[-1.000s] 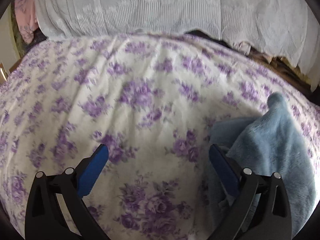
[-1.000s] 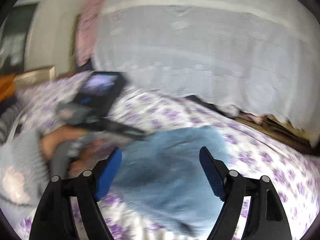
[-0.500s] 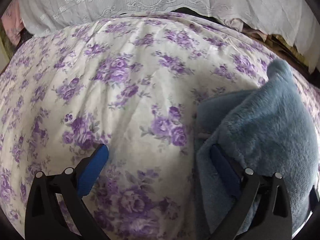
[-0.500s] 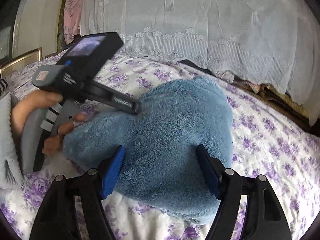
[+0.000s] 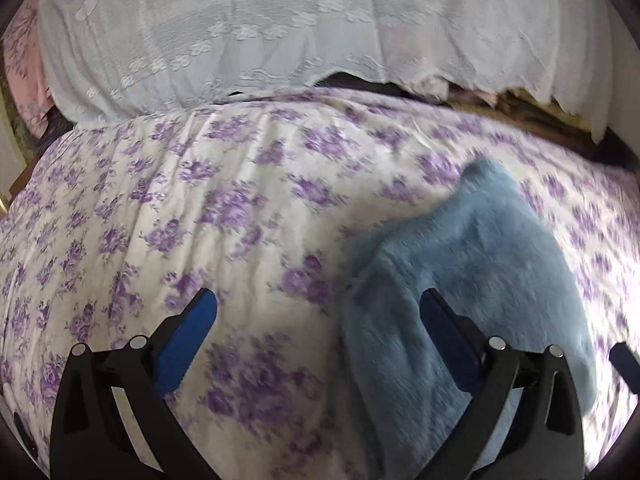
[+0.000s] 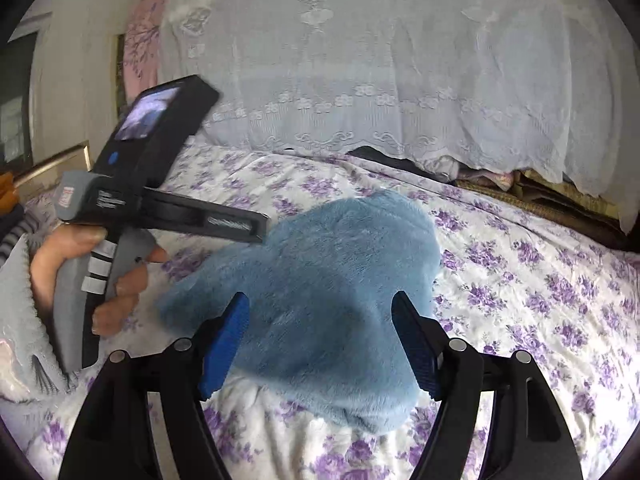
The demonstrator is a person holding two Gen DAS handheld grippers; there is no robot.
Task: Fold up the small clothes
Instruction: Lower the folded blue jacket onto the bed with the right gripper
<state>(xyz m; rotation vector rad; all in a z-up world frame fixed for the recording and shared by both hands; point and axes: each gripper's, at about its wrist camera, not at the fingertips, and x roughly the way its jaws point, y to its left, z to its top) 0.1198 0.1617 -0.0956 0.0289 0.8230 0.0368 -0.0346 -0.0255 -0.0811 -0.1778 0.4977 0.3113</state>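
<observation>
A fluffy blue garment lies folded in a lump on the purple-flowered bedspread. My right gripper is open, its blue-padded jaws standing wide to either side of the garment's near part, holding nothing. In the left wrist view the garment lies at the right. My left gripper is open, its right finger over the garment's left edge, its left finger over bare bedspread. The left gripper tool and the hand holding it show at the left of the right wrist view.
A white lace cloth covers a high mound at the back of the bed. Dark and brown items lie under its right edge. A pink cloth hangs at the far left. A grey garment lies at the left edge.
The left gripper has pulled back and tilted up from the garment, so more of the lace cloth shows. The right gripper has moved slightly closer over the garment. Both stay open.
</observation>
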